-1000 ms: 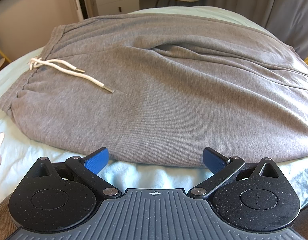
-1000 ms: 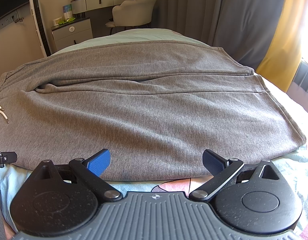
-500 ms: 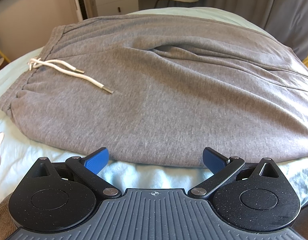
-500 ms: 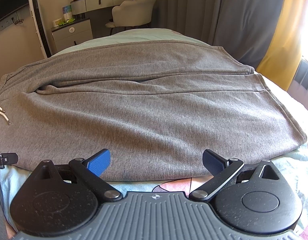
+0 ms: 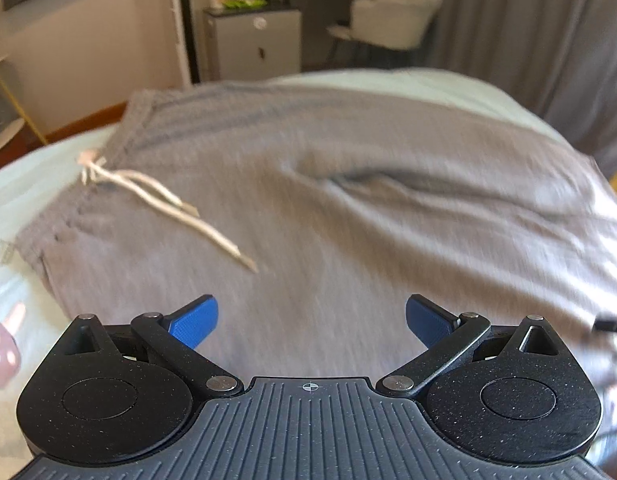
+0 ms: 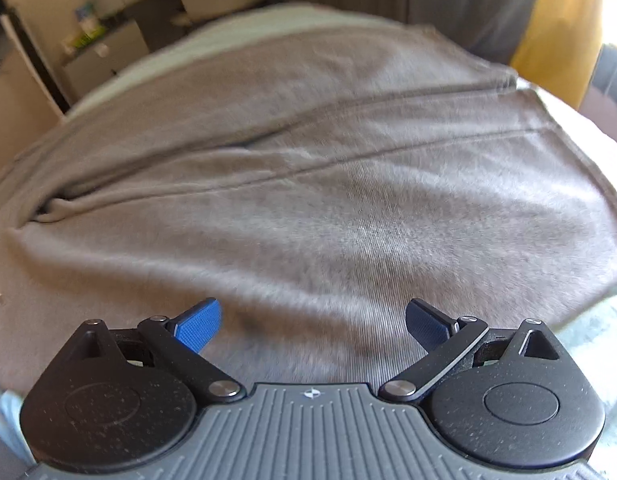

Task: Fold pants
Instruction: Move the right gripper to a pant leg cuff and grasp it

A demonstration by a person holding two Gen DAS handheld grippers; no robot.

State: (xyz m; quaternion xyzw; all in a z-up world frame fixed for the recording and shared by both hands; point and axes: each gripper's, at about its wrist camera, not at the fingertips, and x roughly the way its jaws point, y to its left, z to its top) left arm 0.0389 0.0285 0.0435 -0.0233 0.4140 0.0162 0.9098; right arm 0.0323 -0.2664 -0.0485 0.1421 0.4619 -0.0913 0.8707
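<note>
1. Grey sweatpants [image 5: 348,216] lie spread flat across the bed [image 5: 448,84], long axis running left to right: waistband and white drawstring [image 5: 164,204] at the left, leg hems [image 6: 580,184] at the right.
2. Straight ahead of both tongs is the cloth, whose near long edge passes under them, so each pair looks out over grey fabric rather than bedsheet.
3. The left tongs [image 5: 311,322] are released, blue pads wide apart with nothing between them; they sit toward the waist end, the drawstring tip just ahead and to the left.
4. The right tongs [image 6: 313,322] are likewise spread and empty, sitting toward the hem end; the near right corner of the leg lies off to their right.
5. The two legs lie side by side, a seam and a shallow crease [image 6: 156,196] running lengthwise between them.
6. Judgement: the fold probably turns on that lengthwise line. Each tool would take the edge at its own end, left near the waist and right near the hem, and carry it across.
7. Both views are blurred, so fine wrinkles cannot be read.
</note>
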